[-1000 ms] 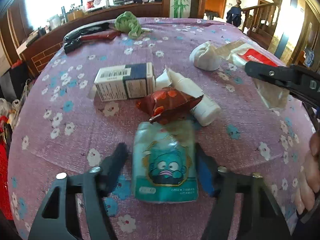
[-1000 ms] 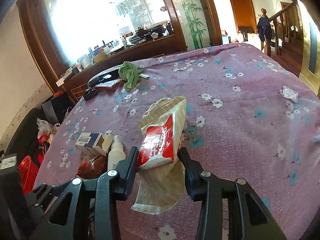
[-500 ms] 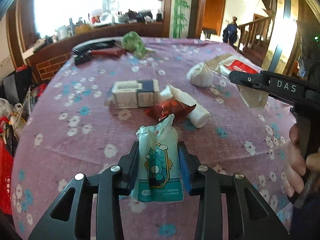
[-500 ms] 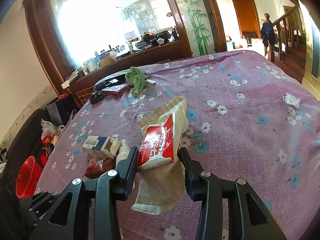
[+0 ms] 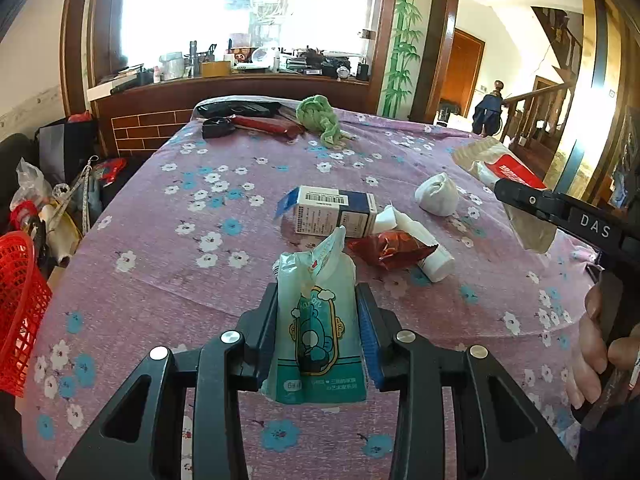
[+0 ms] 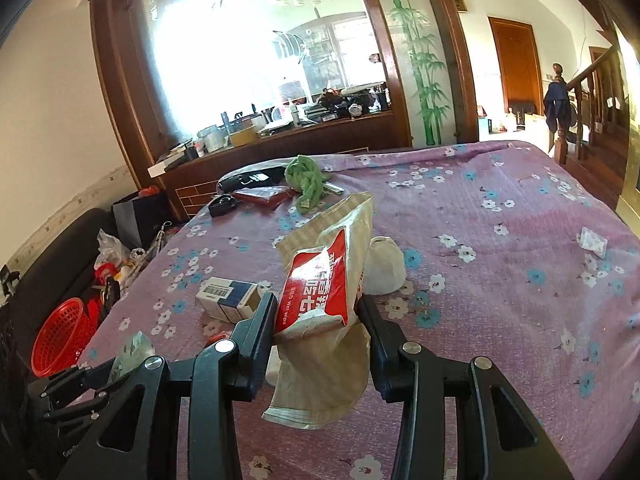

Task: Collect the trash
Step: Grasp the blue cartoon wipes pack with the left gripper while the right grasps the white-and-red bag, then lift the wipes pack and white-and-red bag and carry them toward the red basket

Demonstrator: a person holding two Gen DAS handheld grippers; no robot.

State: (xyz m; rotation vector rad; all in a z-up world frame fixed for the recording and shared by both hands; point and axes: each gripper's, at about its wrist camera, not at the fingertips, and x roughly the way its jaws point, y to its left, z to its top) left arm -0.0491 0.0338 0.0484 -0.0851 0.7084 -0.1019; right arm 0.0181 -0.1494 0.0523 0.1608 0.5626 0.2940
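Observation:
My left gripper (image 5: 318, 308) is shut on a teal cartoon-print pouch (image 5: 316, 336) and holds it upright above the purple flowered tablecloth (image 5: 160, 220). My right gripper (image 6: 318, 312) is shut on a red-and-beige wet wipe pack (image 6: 320, 292), which hangs above the table. Still lying on the cloth are a white-and-blue box (image 5: 336, 210), a brown-red wrapper (image 5: 390, 250), a white bottle (image 5: 420, 240) and a white crumpled wad (image 5: 436, 194). The box, wrapper and bottle lie just beyond the left gripper. The wad lies behind the wipe pack.
A red mesh basket (image 5: 16, 312) stands on the floor off the table's left edge, among bags. At the far end of the table lie a green cloth (image 5: 320, 118), black items and a red case. A small white packet (image 6: 592, 242) lies at the right.
The left jaws closed on the teal pouch, which lay flat, and lifted it upright off the cloth. The right gripper rose a little with the wipe pack still in it.

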